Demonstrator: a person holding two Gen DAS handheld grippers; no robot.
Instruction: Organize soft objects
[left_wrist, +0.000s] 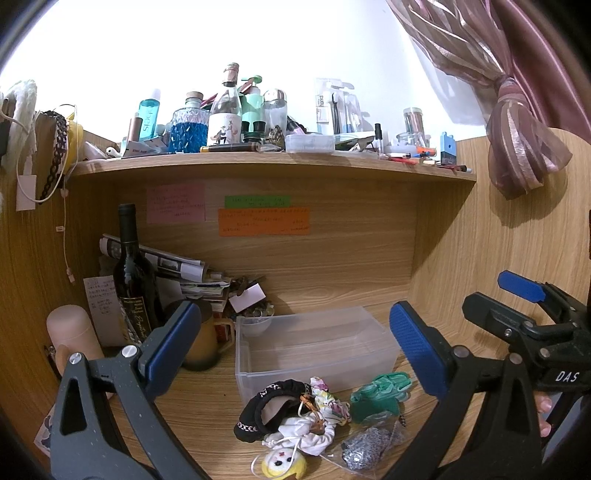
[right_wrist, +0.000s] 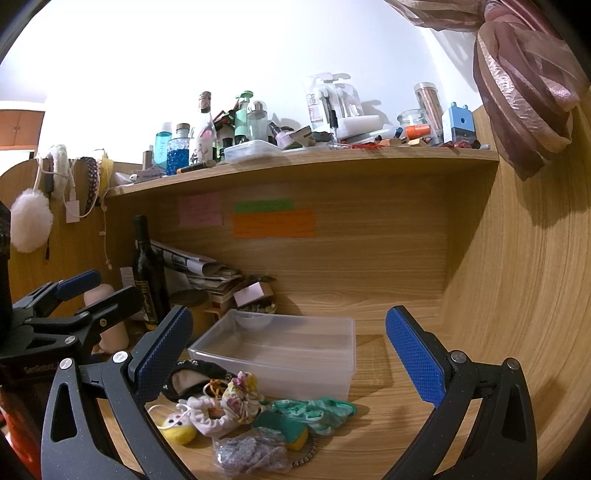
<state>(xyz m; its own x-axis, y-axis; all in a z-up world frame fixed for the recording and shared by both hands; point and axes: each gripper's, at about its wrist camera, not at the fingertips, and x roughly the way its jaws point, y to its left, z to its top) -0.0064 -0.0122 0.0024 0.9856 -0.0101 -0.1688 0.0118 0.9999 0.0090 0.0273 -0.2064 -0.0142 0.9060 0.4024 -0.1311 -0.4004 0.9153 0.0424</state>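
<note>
A pile of soft objects lies on the wooden desk in front of a clear plastic box: a black pouch, white and floral drawstring bags, a green knitted piece, a grey item in a plastic bag and a yellow plush. My left gripper is open above the pile. My right gripper is open above the pile and box. The box holds nothing soft.
A dark wine bottle, a pink cylinder, a mug and stacked papers crowd the desk's back left. A cluttered shelf runs overhead. A pink curtain hangs at right.
</note>
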